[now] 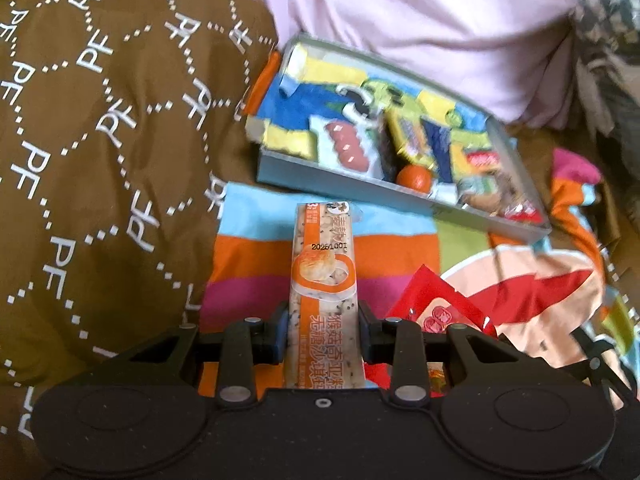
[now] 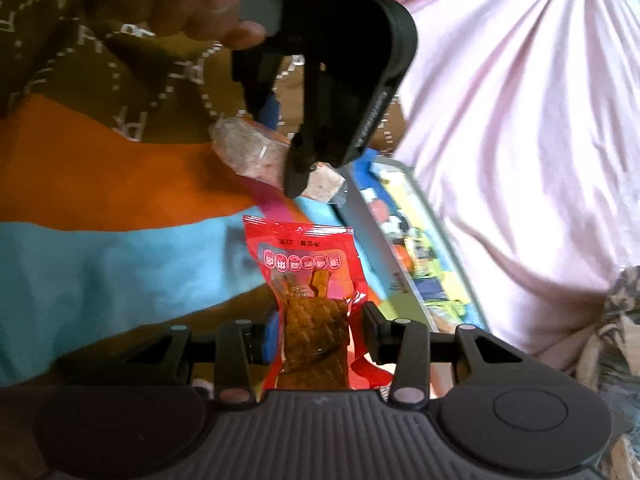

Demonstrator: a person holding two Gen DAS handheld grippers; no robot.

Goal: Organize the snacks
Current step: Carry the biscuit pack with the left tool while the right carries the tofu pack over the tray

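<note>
Orange-wrapped snack bar (image 1: 324,280) clenched in left tongs (image 1: 323,334); red jerky packet (image 2: 310,304) clenched in right tongs (image 2: 316,334). Both hang over the striped bedspread (image 1: 256,256), short of the grey tray (image 1: 344,178). Beyond, tray already well stocked; these two not yet placed.

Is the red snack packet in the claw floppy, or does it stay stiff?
Probably floppy at the edges: the red packet looks crinkled and pinched where the right claw squeezes it. The brown snack inside likely stiffens the middle. Its shiny film may be slippery. It seems light.
</note>
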